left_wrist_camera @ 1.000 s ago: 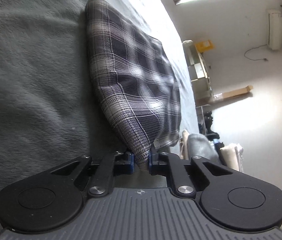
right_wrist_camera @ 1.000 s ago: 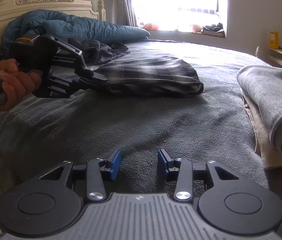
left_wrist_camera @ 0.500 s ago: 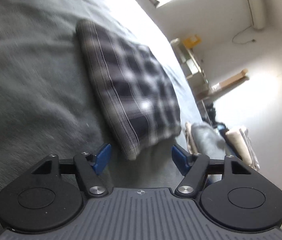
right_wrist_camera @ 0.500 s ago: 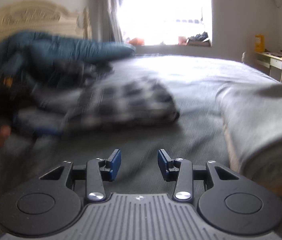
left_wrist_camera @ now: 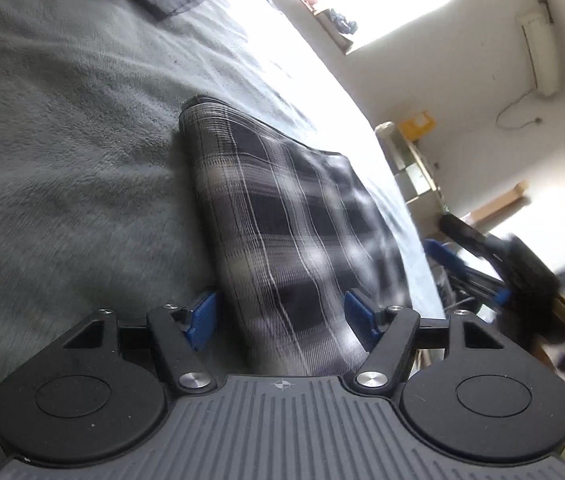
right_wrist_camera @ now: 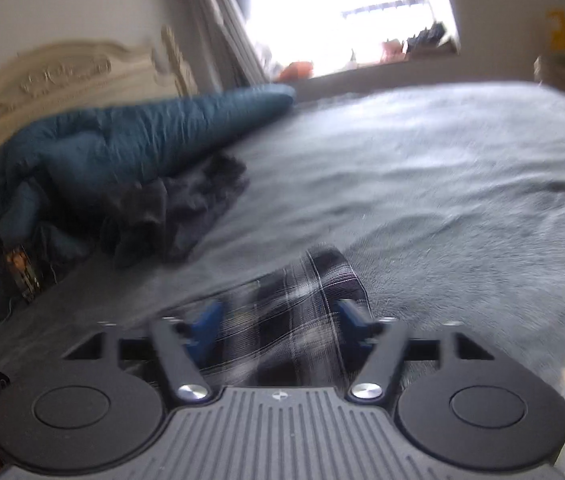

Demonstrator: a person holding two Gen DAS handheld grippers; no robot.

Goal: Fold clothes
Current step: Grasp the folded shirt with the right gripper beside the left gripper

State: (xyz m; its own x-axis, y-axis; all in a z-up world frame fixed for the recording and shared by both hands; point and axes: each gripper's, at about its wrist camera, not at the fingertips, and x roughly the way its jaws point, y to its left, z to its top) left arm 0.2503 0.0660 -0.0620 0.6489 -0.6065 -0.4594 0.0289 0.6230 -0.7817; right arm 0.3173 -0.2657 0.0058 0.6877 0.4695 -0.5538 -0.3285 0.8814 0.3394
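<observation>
A folded black-and-white plaid garment lies on the grey blanket of a bed. My left gripper is open and straddles the garment's near end, its blue pads apart from the cloth. My right gripper has reached another end of the plaid garment. Its jaws are opening, the cloth lies between them, and the view is blurred. In the left wrist view the right gripper shows as a dark blur at the bed's right edge.
A teal duvet and a heap of dark crumpled clothes lie by the cream headboard. A bright window is behind the bed. A shelf unit stands past the bed's far edge.
My left gripper let go of the plaid garment's corner, opened wide and now straddles its end. My right gripper swung across the bed to the garment and widened its jaws.
</observation>
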